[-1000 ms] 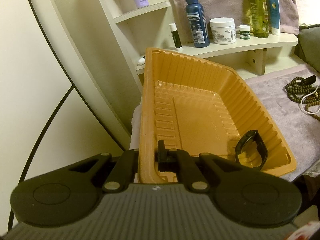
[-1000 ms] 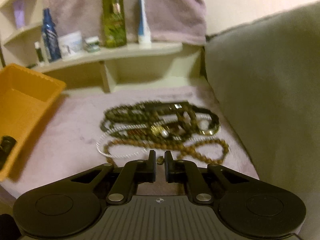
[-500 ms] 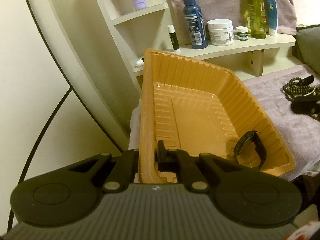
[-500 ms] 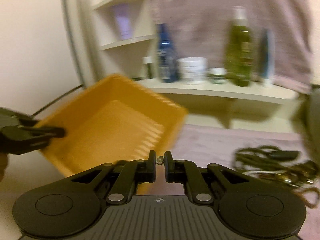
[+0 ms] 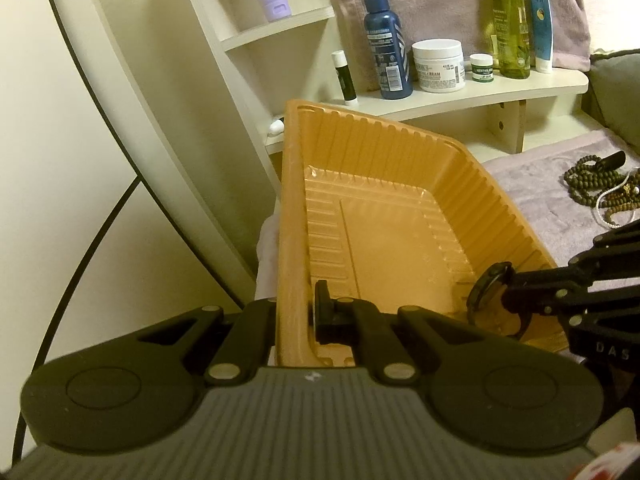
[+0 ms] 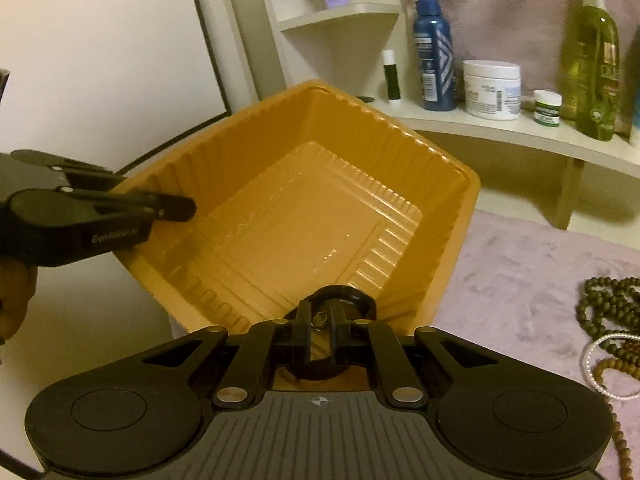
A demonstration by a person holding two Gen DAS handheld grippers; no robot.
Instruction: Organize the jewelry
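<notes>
While your left gripper [image 5: 294, 316] is pinching the tray [image 5: 404, 142] wall, your right gripper [image 6: 320, 334] is pinching a small trinket [image 6: 320, 319] above the tray floor ahead; next, spread its fingers

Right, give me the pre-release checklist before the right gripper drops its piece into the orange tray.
1. Left gripper clamped on the orange tray rim: ok.
2. Right gripper pinching a small metallic piece: ok.
3. Right gripper over the tray interior: ok.
4. Drop spot free: not ok, a black watch lies right below the fingertips.
5. Tray level: not ok, it looks tilted.
6. Bead strands left on the mat: ok.
</notes>
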